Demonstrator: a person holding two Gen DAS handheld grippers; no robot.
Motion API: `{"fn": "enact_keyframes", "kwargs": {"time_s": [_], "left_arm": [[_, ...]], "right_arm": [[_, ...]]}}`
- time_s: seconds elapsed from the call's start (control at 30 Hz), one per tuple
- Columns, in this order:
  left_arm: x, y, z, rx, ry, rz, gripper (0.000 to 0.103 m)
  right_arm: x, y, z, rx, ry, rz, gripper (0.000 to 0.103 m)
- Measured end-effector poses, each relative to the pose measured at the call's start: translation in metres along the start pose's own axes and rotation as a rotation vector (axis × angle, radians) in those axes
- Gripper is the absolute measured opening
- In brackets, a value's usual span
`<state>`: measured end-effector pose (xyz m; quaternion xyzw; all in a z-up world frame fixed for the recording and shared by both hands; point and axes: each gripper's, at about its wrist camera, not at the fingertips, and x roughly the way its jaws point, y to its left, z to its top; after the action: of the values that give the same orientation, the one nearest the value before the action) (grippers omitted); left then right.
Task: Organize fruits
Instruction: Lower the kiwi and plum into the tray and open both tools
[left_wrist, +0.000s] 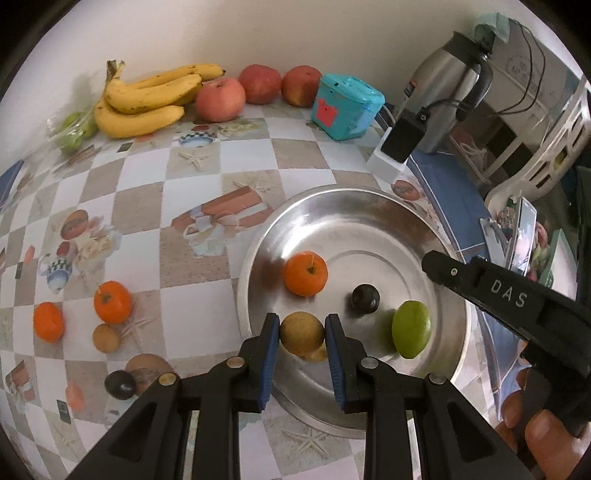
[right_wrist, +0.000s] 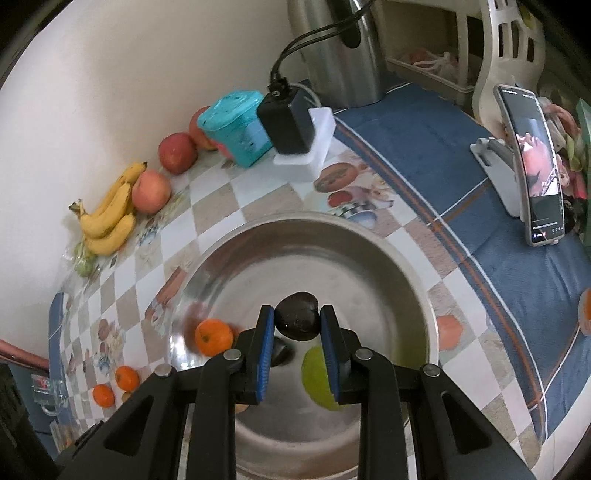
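- I'm working over a worktop (left_wrist: 207, 173) covered with a checkered cloth printed with teapots and starfish, pushed against a pale wall; a metal kettle (left_wrist: 447, 85), a black charger (left_wrist: 402, 138) and a teal box (left_wrist: 345, 107) stand at the back right.
- Far left at the wall lies a bunch of bananas (left_wrist: 147, 99), then three apples (left_wrist: 220, 99) in a row beside it.
- Nearer me on the left, loose fruit waits on the cloth: two small oranges (left_wrist: 112, 301), a little brown fruit (left_wrist: 106, 338) and a dark one (left_wrist: 119, 384).
- The steel bowl (left_wrist: 369, 206) sits right of centre and already holds an orange (left_wrist: 306, 274), a dark plum-like fruit (left_wrist: 365, 299) and a green fruit (left_wrist: 411, 328).
- My left tool (left_wrist: 302, 336) is clenched on a brown round fruit (left_wrist: 302, 338), held above the near part of the bowl.
- My right tool (right_wrist: 297, 321) is clamped on a dark fruit (right_wrist: 297, 319), also over the bowl, with the green fruit just below it.
- Risks as I judge them: both tools crowd the same bowl, so they could knock each other. Letting go from this height may make the round fruit bounce or roll on the slick steel and hit the orange or jump the rim. A hard squeeze may bruise the soft dark fruit.
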<state>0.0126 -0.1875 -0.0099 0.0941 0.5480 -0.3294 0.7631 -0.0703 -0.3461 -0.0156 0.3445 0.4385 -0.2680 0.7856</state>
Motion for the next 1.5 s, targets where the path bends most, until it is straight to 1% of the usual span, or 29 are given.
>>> {"fn": "enact_keyframes", "kwargs": {"time_s": [0.13, 0.33, 0.5, 0.77, 1.5], "left_arm": [[0.008, 0.003, -0.001, -0.005, -0.004, 0.009, 0.027], [0.011, 0.004, -0.001, -0.001, -0.023, 0.001, 0.027], [0.017, 0.003, 0.0, 0.004, -0.023, 0.01, 0.027], [0.023, 0.006, -0.001, -0.003, -0.008, 0.022, 0.028], [0.028, 0.006, -0.001, -0.006, 0.017, 0.024, 0.029]], "right_arm": [[0.006, -0.002, 0.0, 0.004, -0.008, -0.017, 0.026], [0.02, 0.0, 0.0, -0.012, -0.027, -0.006, 0.026], [0.028, 0.0, -0.001, -0.022, -0.047, -0.024, 0.026], [0.036, 0.0, -0.001, -0.03, -0.029, -0.053, 0.026], [0.046, 0.004, 0.0, -0.046, 0.008, -0.088, 0.027]]}}
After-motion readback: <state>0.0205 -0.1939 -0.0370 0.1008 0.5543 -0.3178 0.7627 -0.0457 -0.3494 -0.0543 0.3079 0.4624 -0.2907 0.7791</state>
